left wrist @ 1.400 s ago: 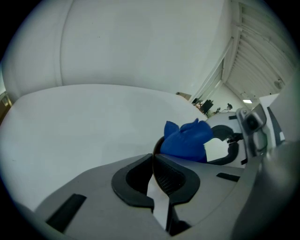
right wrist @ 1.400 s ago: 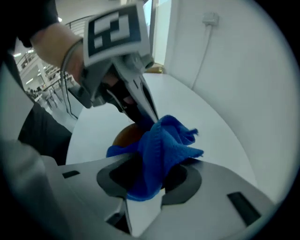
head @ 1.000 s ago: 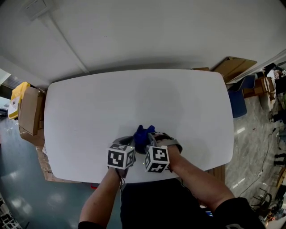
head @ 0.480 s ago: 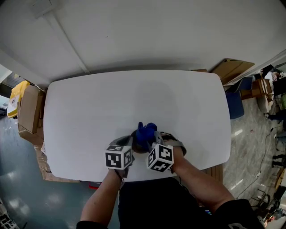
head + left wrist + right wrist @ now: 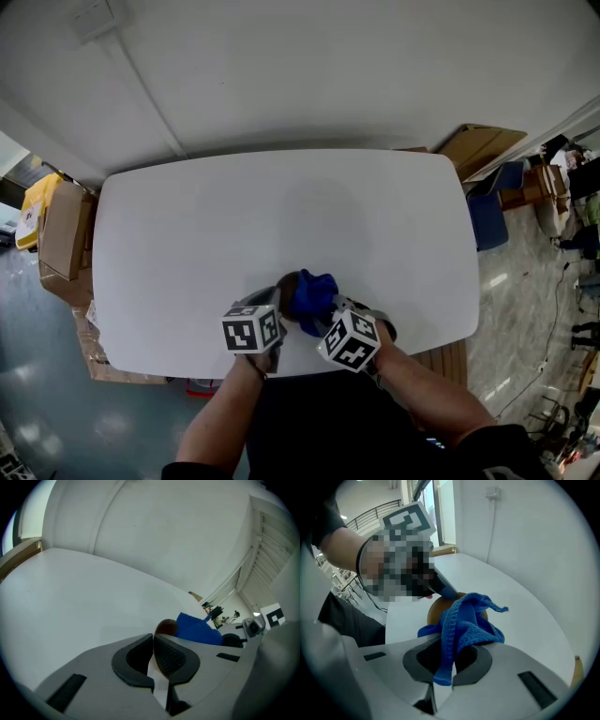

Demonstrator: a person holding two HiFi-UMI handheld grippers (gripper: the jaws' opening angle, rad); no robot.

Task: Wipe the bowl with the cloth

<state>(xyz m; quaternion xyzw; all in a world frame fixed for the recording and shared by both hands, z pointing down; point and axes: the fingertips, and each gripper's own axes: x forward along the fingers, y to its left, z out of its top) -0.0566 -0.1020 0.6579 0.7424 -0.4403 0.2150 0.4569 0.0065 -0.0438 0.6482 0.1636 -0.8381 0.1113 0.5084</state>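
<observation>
1. My right tongs (image 5: 446, 658) are clamped on the blue cloth (image 5: 466, 623). My left tongs (image 5: 153, 654) are closed, apparently pinching the rim of the brown bowl (image 5: 165, 627).
2. The bowl sits near the front edge of the counter (image 5: 187, 234). I judge the wipe goes best with the rim held steady and the cloth pressed round the inner wall.
3. The cloth hides the bowl's interior, so I cannot tell whether the two are touching.

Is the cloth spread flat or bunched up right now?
Bunched up. The blue cloth hangs in folds, pinched between the right tongs, draped against the brown bowl.
</observation>
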